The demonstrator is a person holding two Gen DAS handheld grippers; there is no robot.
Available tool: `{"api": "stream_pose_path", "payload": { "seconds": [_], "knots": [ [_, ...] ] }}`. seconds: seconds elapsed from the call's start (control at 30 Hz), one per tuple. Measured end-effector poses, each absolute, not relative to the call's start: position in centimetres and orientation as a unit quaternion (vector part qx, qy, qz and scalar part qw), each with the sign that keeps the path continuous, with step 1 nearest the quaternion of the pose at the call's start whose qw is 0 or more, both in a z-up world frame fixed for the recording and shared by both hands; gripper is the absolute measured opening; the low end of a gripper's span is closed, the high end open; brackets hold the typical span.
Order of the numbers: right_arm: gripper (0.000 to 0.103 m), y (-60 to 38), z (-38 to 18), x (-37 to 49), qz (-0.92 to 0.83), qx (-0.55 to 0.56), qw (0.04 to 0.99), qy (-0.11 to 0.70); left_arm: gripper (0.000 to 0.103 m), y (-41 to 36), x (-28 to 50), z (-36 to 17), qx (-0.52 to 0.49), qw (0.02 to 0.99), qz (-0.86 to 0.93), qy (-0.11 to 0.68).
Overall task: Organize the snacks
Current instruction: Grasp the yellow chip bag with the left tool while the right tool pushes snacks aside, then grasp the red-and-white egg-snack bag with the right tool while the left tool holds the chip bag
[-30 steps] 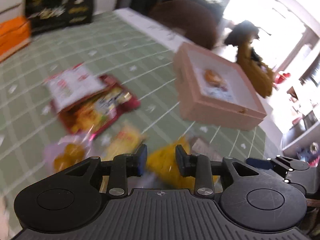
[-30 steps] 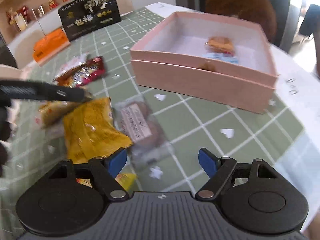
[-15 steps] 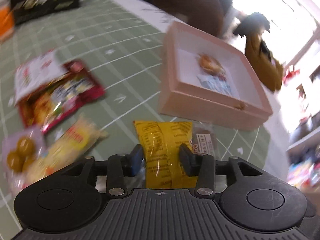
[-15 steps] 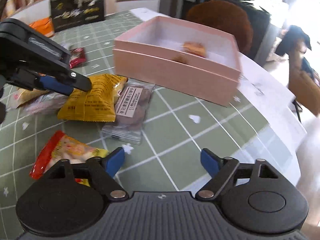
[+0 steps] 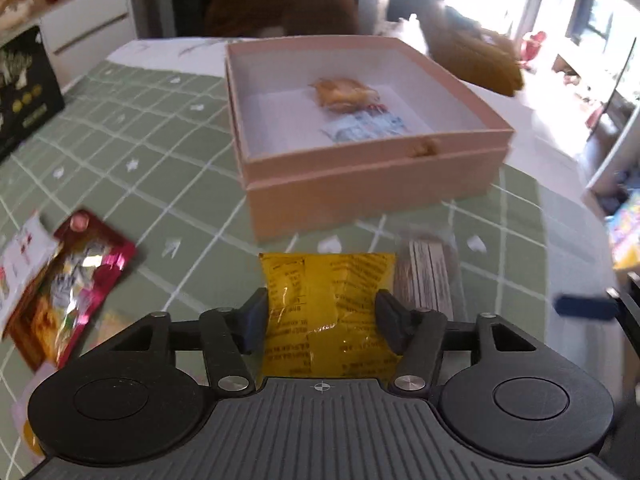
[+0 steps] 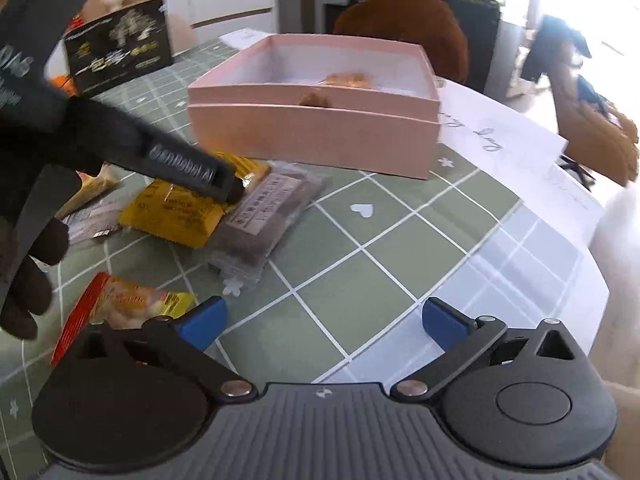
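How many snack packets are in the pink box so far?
2. An orange-brown packet lies mid-floor in the pink box, and a white-and-blue packet lies right in front of it. The box's near wall could hide more.

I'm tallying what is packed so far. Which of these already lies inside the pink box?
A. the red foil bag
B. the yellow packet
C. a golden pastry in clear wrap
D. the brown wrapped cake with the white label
C: a golden pastry lies on the floor of the pink box; the other three snacks are out on the green tablecloth.
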State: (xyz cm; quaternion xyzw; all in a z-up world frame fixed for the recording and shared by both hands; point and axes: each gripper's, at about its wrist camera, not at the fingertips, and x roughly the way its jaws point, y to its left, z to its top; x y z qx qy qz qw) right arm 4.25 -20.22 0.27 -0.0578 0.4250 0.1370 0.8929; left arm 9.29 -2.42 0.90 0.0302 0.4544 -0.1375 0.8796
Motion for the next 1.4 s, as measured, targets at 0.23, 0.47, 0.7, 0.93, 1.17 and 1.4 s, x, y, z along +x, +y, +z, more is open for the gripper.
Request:
{"api": "stream_pose_path", "payload": {
  "seconds": [0.23, 0.47, 0.7, 0.93, 1.17, 1.4],
  "knots": [
    [0.093, -19.7, 2.6, 1.3, 0.202, -0.068, 0.882, 0.421, 0.058, 3.5, 3.1, 2.4, -0.072, 0.881, -0.103, 0.455],
    [0.091, -16.0, 1.5, 0.4, 0.204, -0.151, 0.873, 0.417, 0.055, 4.9, -0.3, 1.9, -0.109, 0.859, -0.089, 0.492],
    [0.088, -18.2, 4.0, 1.7, 0.185, -0.091, 0.885, 0.417, 0.054, 5.7, -3.9, 1.6, -0.130, 0.864, -0.023, 0.487],
    [0.088, -14.2, 3.1, 3.2, 0.224, -0.052, 0.867, 0.442, 0.055, 4.9, -4.1, 1.7, -0.097, 0.868, -0.012, 0.486],
    [0.064, -13.0, 2.0, 4.0, 0.237, -0.050, 0.858, 0.452, 0.055, 3.6, -4.1, 1.6, -0.088, 0.867, -0.034, 0.490],
    [0.064, -19.0, 1.8, 2.1, 0.195, -0.048, 0.864, 0.462, 0.055, 2.2, -3.6, 1.5, -0.075, 0.867, -0.053, 0.490]
  ]
}}
